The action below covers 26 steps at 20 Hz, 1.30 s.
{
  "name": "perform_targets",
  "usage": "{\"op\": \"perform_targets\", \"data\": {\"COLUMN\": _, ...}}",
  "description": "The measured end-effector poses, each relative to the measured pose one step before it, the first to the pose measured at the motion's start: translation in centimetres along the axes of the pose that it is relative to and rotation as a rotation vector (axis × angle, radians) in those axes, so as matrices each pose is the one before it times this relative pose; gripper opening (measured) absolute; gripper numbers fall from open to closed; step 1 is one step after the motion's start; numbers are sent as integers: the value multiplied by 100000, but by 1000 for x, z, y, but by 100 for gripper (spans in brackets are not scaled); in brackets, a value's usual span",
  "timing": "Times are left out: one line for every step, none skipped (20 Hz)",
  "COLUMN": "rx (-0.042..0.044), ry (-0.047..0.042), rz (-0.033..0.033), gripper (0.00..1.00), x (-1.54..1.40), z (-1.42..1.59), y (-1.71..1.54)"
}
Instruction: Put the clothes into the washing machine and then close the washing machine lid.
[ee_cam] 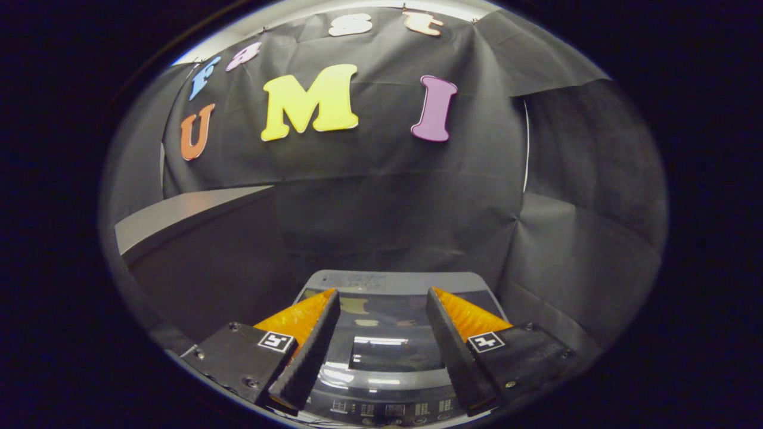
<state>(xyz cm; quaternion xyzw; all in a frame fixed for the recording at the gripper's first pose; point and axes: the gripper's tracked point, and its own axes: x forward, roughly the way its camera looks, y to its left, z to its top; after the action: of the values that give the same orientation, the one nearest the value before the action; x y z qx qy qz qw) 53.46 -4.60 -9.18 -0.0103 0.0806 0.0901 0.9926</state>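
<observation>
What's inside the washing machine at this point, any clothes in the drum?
Cannot tell. The washing machine lies below the open gripper with its lid down; the glossy lid gives only reflections and covers the drum. The fingers hold nothing.

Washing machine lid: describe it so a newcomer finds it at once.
Start at the black cloth wall; below it stands a grey washing machine. The lid is its glossy dark top panel, lying shut between the open gripper fingers, above the button strip.
</observation>
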Motion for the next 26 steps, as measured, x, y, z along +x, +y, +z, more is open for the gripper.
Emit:
{"op": "perform_targets", "data": {"rx": 86, "ry": 1341, "rz": 608, "gripper": 91, "x": -660, "z": -882, "y": 220}}
{"op": "perform_targets", "data": {"rx": -180, "ry": 1082, "rz": 99, "gripper": 92, "x": -980, "z": -923, "y": 256}}
{"op": "perform_targets", "data": {"rx": -404, "ry": 894, "rz": 52, "gripper": 92, "x": -1016, "z": -954, "y": 328}}
{"op": "perform_targets", "data": {"rx": -382, "ry": 929, "rz": 140, "gripper": 92, "x": -1208, "z": -906, "y": 286}}
{"op": "perform_targets", "data": {"rx": -58, "ry": 573, "rz": 193, "gripper": 92, "x": -1232, "z": -758, "y": 379}}
{"op": "perform_targets", "data": {"rx": -2, "ry": 75, "rz": -217, "gripper": 92, "x": -1474, "z": -631, "y": 341}}
{"op": "perform_targets", "data": {"rx": 17, "ry": -269, "rz": -677, "gripper": 92, "x": -1650, "z": -579, "y": 239}}
{"op": "perform_targets", "data": {"rx": 62, "ry": -581, "rz": -699, "gripper": 92, "x": -1890, "z": -441, "y": 266}}
{"op": "perform_targets", "data": {"rx": 257, "ry": -776, "rz": -804, "gripper": 92, "x": -1922, "z": -444, "y": 402}}
{"op": "perform_targets", "data": {"rx": 116, "ry": -1379, "rz": -671, "gripper": 91, "x": -2333, "z": -340, "y": 562}}
{"op": "perform_targets", "data": {"rx": -203, "ry": -1435, "rz": -2149, "gripper": 91, "x": -2530, "z": -280, "y": 170}}
{"op": "perform_targets", "data": {"rx": 668, "ry": -1950, "rz": -1996, "gripper": 92, "x": -2643, "z": -317, "y": 140}}
{"op": "perform_targets", "data": {"rx": 1013, "ry": -1546, "rz": -1936, "gripper": 92, "x": -2887, "z": -346, "y": 321}}
{"op": "perform_targets", "data": {"rx": 847, "ry": -1069, "rz": -1431, "gripper": 92, "x": -2834, "z": -497, "y": 428}}
{"op": "perform_targets", "data": {"rx": 514, "ry": -1697, "rz": -1319, "gripper": 91, "x": -2714, "z": -304, "y": 401}}
{"op": "perform_targets", "data": {"rx": 222, "ry": -1455, "rz": -1288, "gripper": 92, "x": -2846, "z": -157, "y": 176}}
{"op": "perform_targets", "data": {"rx": 359, "ry": -298, "rz": -727, "gripper": 92, "x": -2588, "z": -559, "y": 252}}
{"op": "perform_targets", "data": {"rx": 1030, "ry": -660, "rz": -74, "gripper": 92, "x": -2563, "z": -324, "y": 279}}
{"op": "perform_targets", "data": {"rx": 402, "ry": -1483, "rz": 142, "gripper": 92, "x": -2655, "z": 88, "y": 100}}
{"op": "perform_targets", "data": {"rx": -529, "ry": -793, "rz": -1403, "gripper": 93, "x": -2162, "z": -62, "y": -339}}
{"op": "perform_targets", "data": {"rx": 471, "ry": -727, "rz": -691, "gripper": 93, "x": -1995, "z": -197, "y": -507}}
{"op": "perform_targets", "data": {"rx": 846, "ry": -346, "rz": -254, "gripper": 95, "x": -1938, "z": -55, "y": -206}}
{"op": "perform_targets", "data": {"rx": 534, "ry": 29, "rz": -263, "gripper": 96, "x": -1867, "z": -258, "y": -307}}
{"op": "perform_targets", "data": {"rx": 339, "ry": -180, "rz": 572, "gripper": 96, "x": -1623, "z": -143, "y": -176}}
{"op": "perform_targets", "data": {"rx": 229, "ry": -188, "rz": -3, "gripper": 96, "x": -1591, "z": 8, "y": -207}}
{"op": "perform_targets", "data": {"rx": -45, "ry": -350, "rz": -331, "gripper": 97, "x": -1360, "z": 50, "y": -529}}
